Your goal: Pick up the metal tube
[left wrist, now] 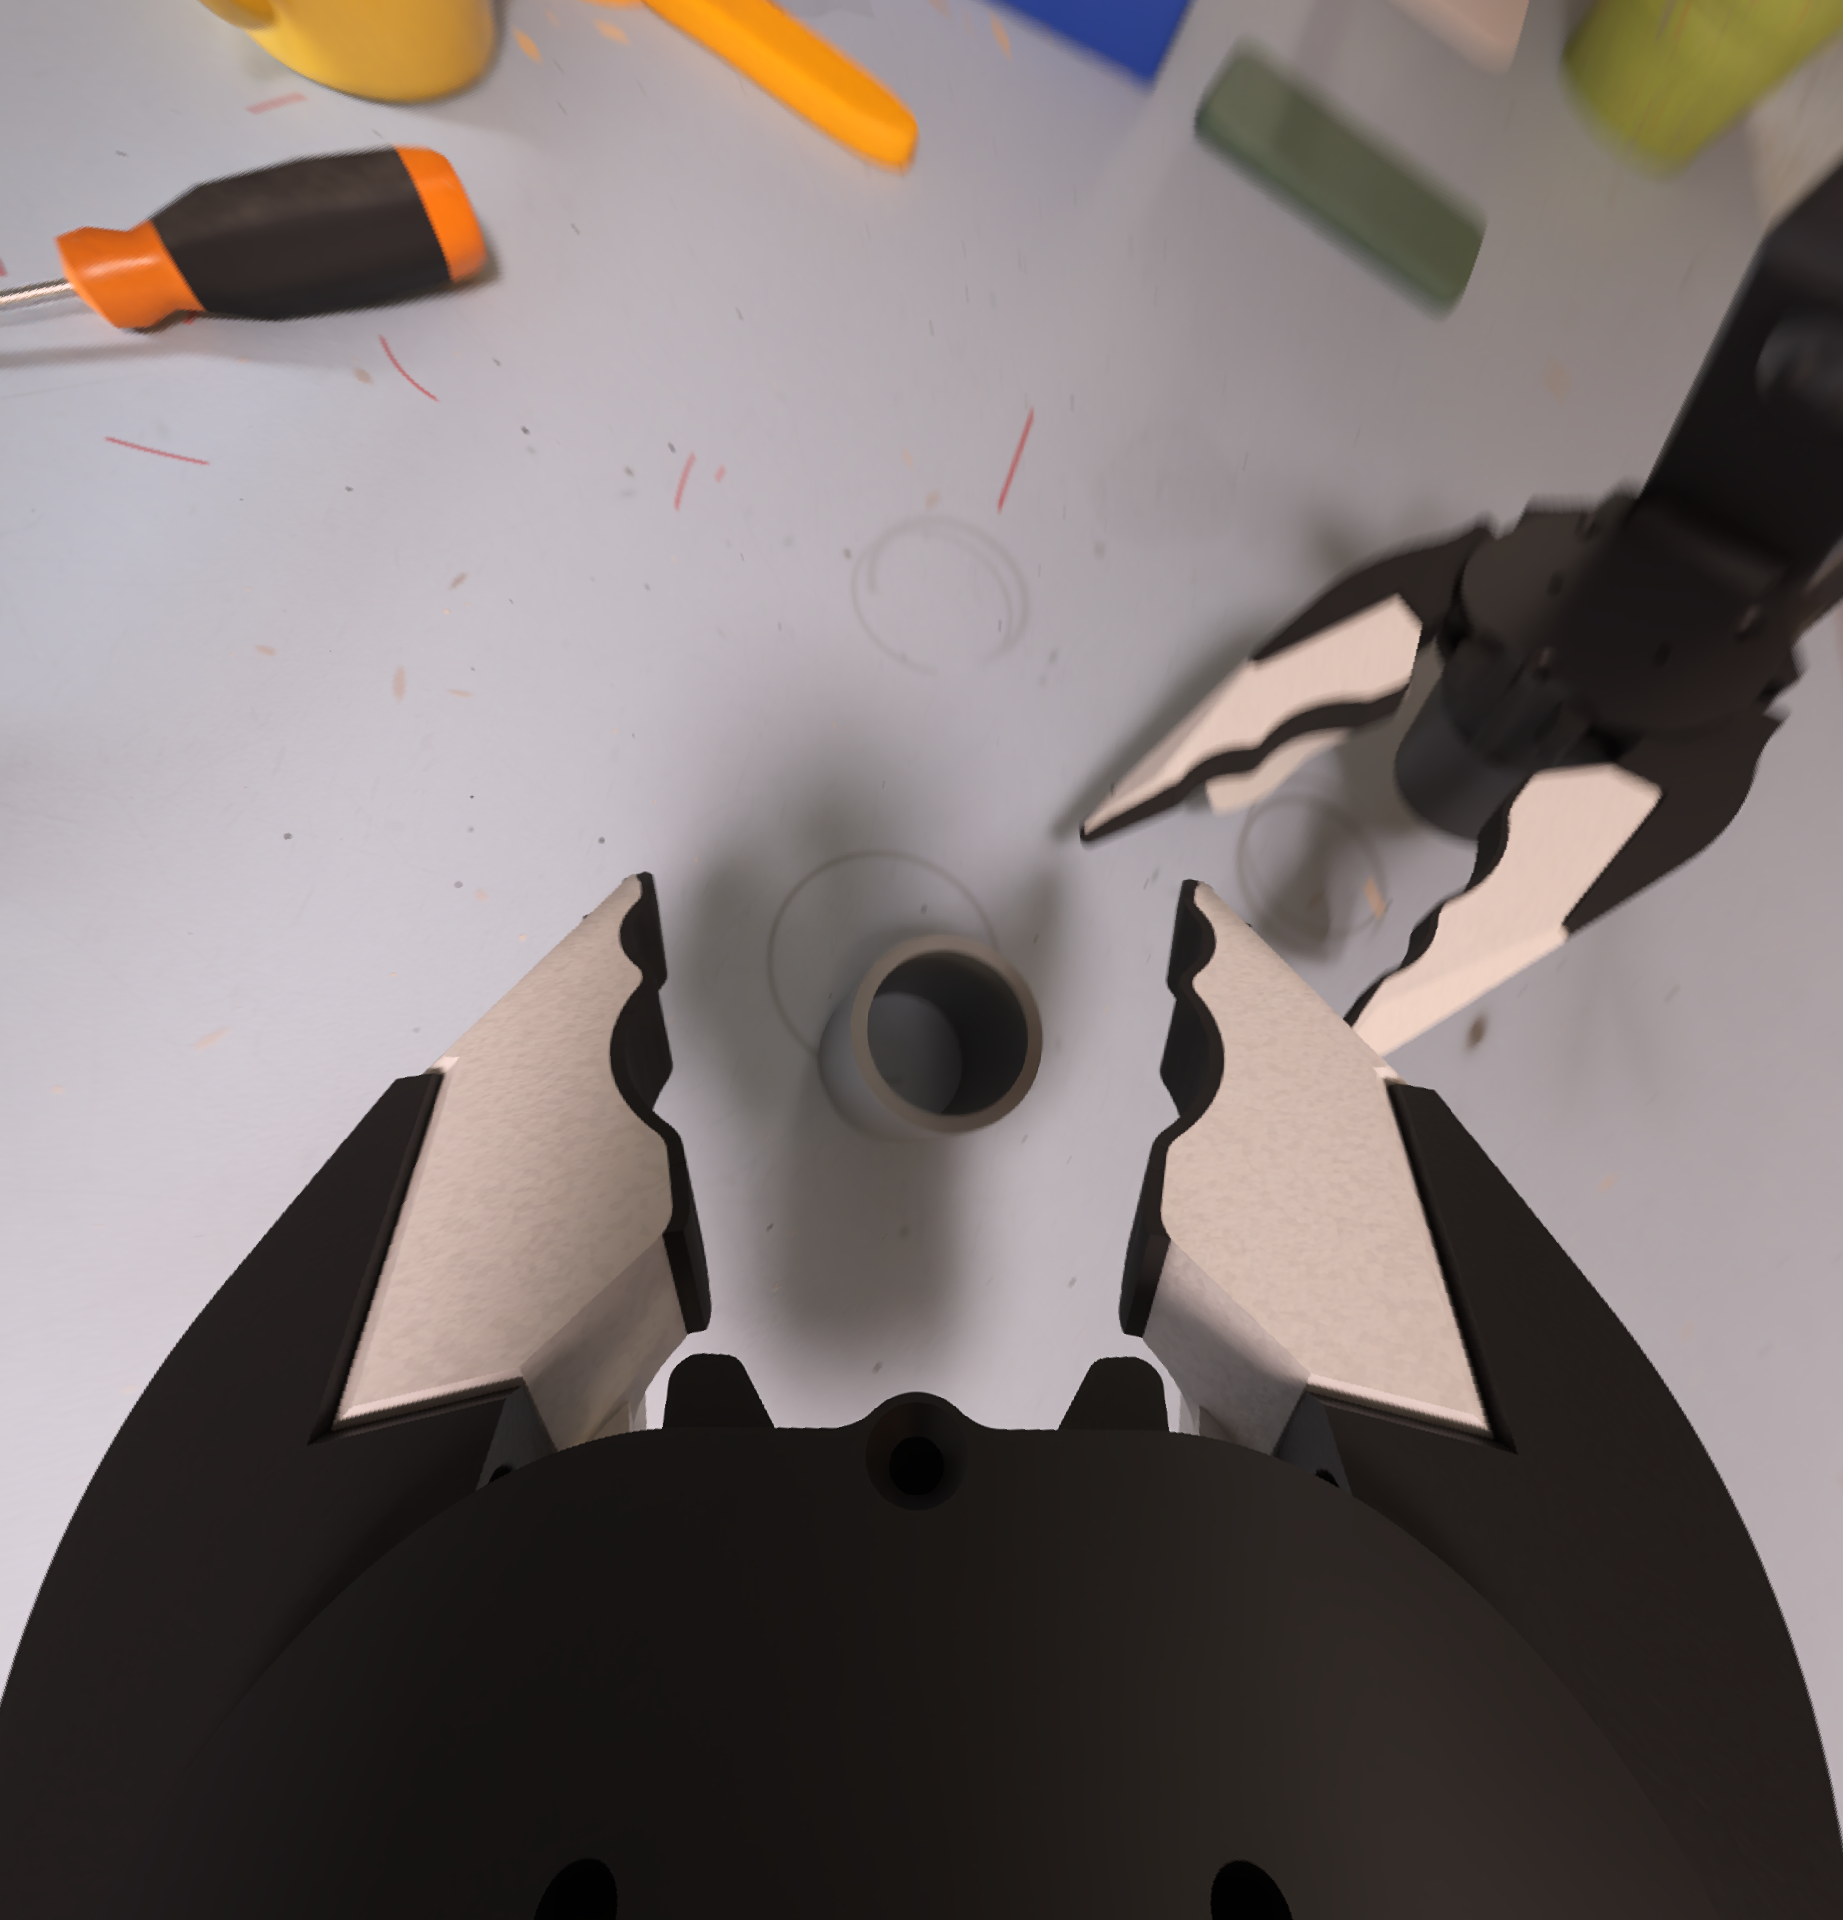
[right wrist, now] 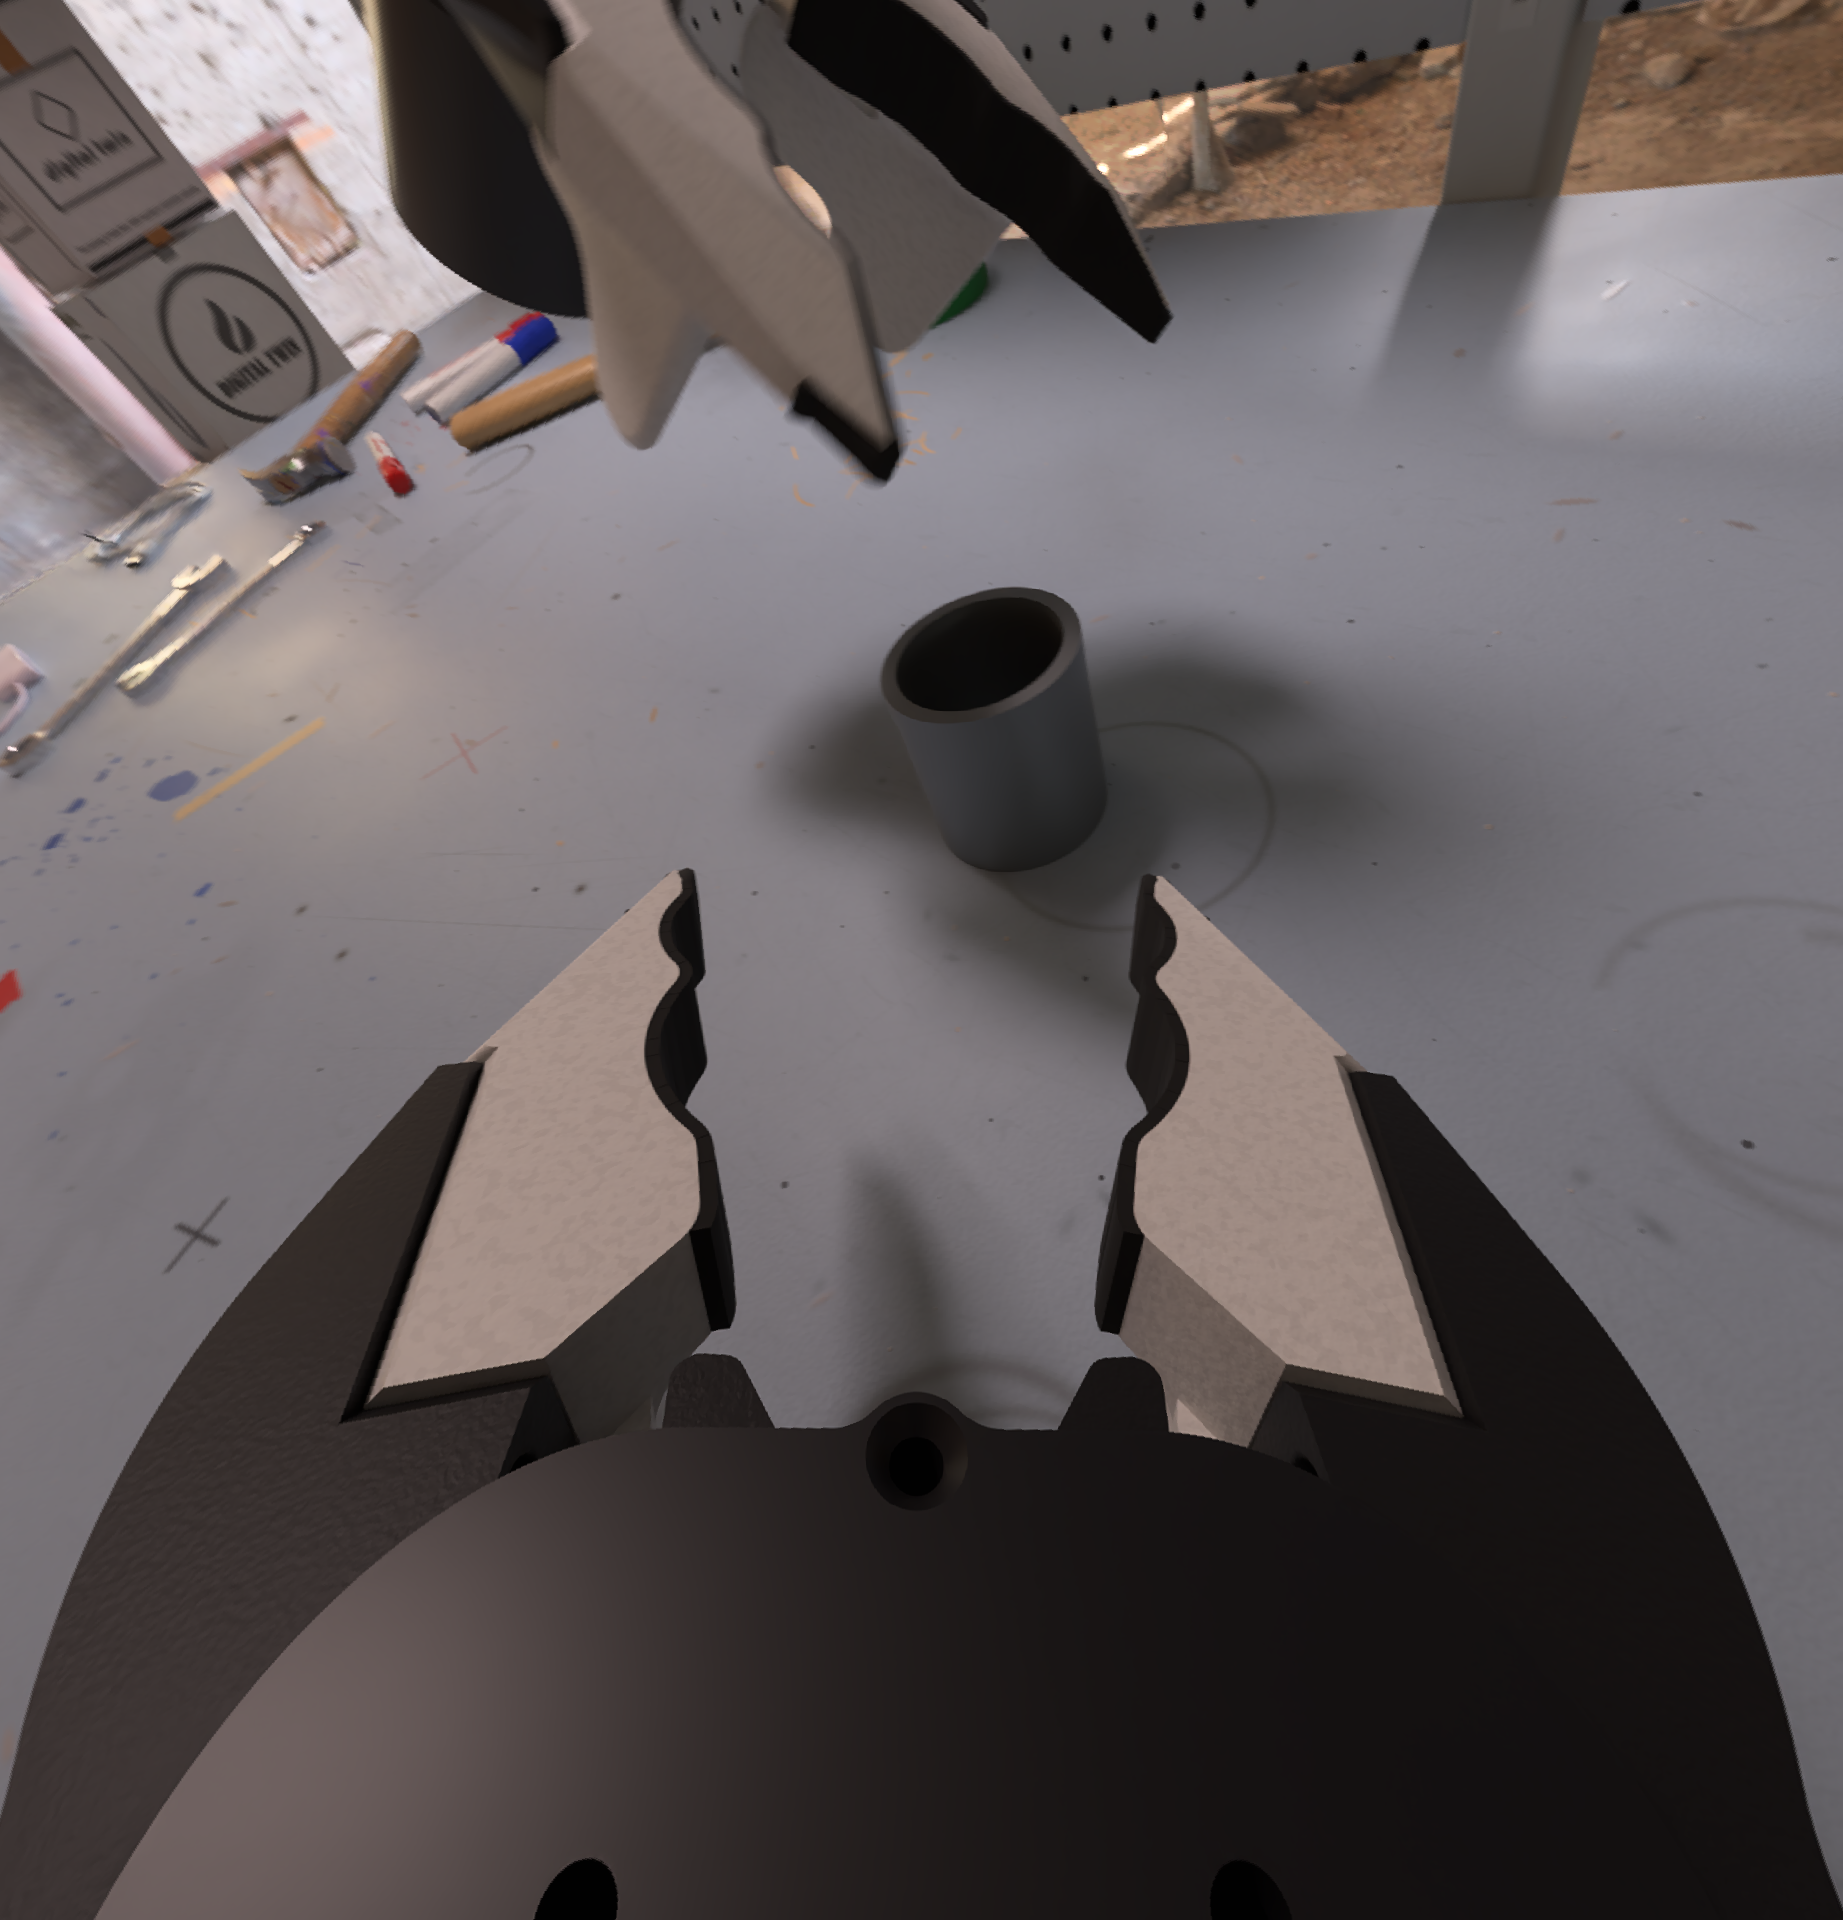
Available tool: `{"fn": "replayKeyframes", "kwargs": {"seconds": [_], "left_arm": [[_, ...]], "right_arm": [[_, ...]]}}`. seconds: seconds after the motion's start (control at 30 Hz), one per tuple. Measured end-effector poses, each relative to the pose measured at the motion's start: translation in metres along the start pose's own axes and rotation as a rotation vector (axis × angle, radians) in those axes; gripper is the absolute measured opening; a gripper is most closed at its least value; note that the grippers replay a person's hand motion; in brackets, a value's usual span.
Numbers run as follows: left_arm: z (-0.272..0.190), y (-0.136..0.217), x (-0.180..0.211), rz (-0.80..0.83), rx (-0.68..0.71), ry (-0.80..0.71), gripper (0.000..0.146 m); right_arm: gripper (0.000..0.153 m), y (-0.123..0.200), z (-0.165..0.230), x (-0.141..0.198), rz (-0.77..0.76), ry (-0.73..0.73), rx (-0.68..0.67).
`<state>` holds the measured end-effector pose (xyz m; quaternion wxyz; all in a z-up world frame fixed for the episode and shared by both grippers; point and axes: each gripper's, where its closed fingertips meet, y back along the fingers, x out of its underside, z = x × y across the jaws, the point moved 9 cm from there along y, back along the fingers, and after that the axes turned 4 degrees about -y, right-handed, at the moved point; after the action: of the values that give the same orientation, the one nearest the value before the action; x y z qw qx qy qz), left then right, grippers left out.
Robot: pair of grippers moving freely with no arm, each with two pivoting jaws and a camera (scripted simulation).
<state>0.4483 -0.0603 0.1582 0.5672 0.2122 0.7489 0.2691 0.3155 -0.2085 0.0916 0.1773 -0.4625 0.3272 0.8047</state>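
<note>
left gripper [left wrist: 915,894] spread above metal tube [left wrist: 938,1039]

- Looks like a workshop bench: a scuffed grey worktop [right wrist: 1519,644] with pen marks, paint specks and shavings all over.
- Screwdriver [left wrist: 273,244] with an orange-and-black handle lying far ahead-left of the left tongs.
- Wrenches [right wrist: 158,634] and a hammer [right wrist: 304,468] off to the far left of the right tongs.
- Pegboard [right wrist: 1208,52] at the back, cardboard boxes [right wrist: 221,343] stacked far left.

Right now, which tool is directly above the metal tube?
The left tool: it looks straight down the metal tube bore. The right tool sits off to the side, seeing the tube's wall.
</note>
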Motion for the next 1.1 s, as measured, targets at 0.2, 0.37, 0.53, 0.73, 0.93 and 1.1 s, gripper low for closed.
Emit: {"fn": "replayKeyframes", "kwargs": {"seconds": [0.2,0.37,0.53,0.73,0.93,1.1], "left_arm": [[-0.014,-0.019,0.011,0.282,-0.087,-0.281,0.116],[-0.009,-0.046,0.023,0.520,-0.073,-0.348,0.097],[-0.017,-0.044,0.029,0.483,-0.115,-0.294,0.059],[-0.046,-0.025,0.056,0.333,-0.333,-0.177,0.056],[-0.083,0.002,0.078,0.072,-0.672,-0.071,0.056],[-0.122,0.015,0.072,-0.118,-0.879,-0.039,0.056]], "right_arm": [[0.089,-0.004,-0.005,0.002,0.016,-0.027,0.000],[0.089,-0.010,-0.002,0.007,0.027,-0.068,-0.035],[0.088,-0.006,-0.005,0.005,-0.004,-0.055,0.004],[0.086,-0.001,-0.003,0.001,-0.083,-0.124,-0.065],[0.067,0.000,0.004,0.000,-0.276,-0.408,-0.302],[0.061,-0.007,0.010,0.004,-0.294,-0.555,-0.417]]}}
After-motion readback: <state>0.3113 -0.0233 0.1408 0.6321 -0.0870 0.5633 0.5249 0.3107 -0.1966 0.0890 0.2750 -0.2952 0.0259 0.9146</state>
